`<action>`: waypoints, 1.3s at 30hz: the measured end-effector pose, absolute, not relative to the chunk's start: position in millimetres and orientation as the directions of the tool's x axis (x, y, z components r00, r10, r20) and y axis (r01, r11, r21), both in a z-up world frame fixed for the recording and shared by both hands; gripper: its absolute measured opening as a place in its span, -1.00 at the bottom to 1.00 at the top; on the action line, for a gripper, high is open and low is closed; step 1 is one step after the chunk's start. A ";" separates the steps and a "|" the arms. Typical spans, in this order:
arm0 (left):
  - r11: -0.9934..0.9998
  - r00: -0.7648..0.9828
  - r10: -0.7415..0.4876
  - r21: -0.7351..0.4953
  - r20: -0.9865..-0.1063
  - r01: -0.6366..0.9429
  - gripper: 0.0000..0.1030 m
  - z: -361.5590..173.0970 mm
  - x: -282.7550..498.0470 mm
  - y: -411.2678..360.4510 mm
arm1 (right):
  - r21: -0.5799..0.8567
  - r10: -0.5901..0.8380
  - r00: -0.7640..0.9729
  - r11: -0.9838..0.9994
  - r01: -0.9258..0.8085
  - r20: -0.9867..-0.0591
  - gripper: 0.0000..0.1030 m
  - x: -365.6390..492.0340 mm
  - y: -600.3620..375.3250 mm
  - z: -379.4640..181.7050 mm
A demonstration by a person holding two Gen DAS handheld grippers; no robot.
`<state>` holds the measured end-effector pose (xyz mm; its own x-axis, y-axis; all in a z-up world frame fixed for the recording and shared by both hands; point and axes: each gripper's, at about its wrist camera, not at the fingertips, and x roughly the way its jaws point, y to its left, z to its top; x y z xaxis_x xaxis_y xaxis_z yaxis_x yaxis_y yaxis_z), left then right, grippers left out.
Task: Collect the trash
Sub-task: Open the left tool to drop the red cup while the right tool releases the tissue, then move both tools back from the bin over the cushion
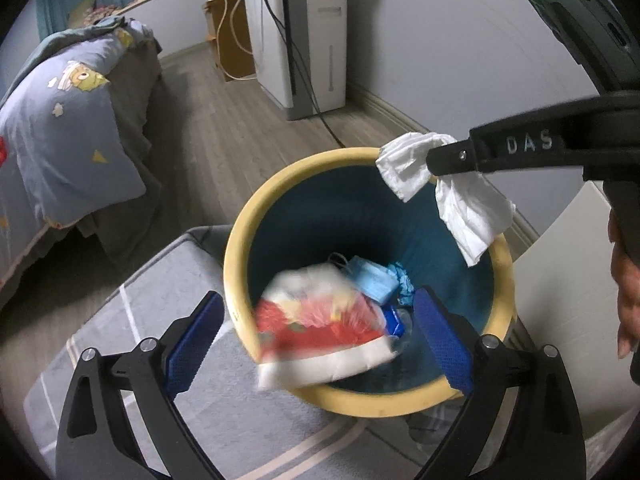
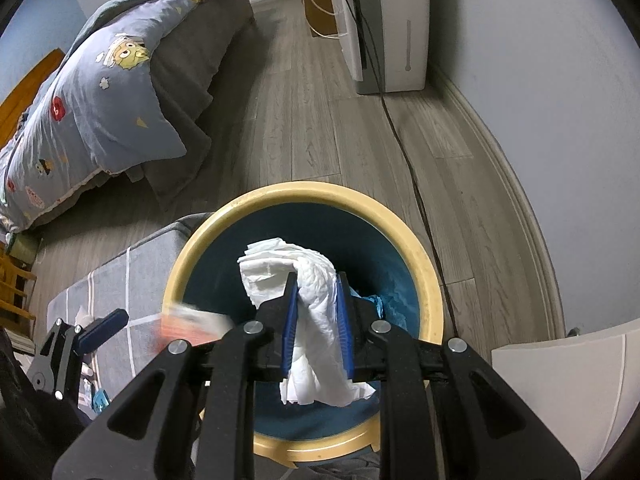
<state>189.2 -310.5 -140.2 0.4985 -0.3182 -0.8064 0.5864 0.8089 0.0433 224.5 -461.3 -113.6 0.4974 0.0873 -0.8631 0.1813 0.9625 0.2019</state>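
A round bin (image 1: pixel 240 240) with a cream rim and dark blue inside stands on the floor; it also shows in the right wrist view (image 2: pixel 430 280). My left gripper (image 1: pixel 320 324) is open above its near rim. A red and white wrapper (image 1: pixel 320 320), blurred, is in the air between the left fingers, apart from them; it shows as a blur in the right wrist view (image 2: pixel 188 326). My right gripper (image 2: pixel 316 308) is shut on a crumpled white tissue (image 2: pixel 316 320) over the bin; the tissue also shows in the left wrist view (image 1: pixel 460 196). A blue face mask (image 1: pixel 372 278) lies in the bin.
A grey rug (image 1: pixel 160 300) with pale stripes lies under the bin. A bed with a blue quilt (image 1: pixel 68 120) is at the left. A white appliance (image 1: pixel 304 32) with a cable stands by the far wall. A white box (image 2: pixel 560 400) is at the right.
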 end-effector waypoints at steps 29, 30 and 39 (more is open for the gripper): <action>0.875 0.554 -0.235 0.075 -0.799 0.479 0.89 -70.1 135.1 -169.2 | 0.089 0.008 0.563 0.989 0.116 -0.826 0.89 188.7 -399.5 -48.4; 0.881 0.560 -0.242 0.063 -0.792 0.470 0.90 -62.1 132.3 -161.3 | 0.083 0.005 0.571 0.990 0.111 -0.821 0.89 180.2 -390.3 -42.0; 0.970 0.579 -0.154 -0.011 -0.800 0.243 0.90 -56.8 120.1 -83.3 | -0.056 -0.074 0.573 0.997 0.049 -0.816 0.89 95.6 -297.9 -32.7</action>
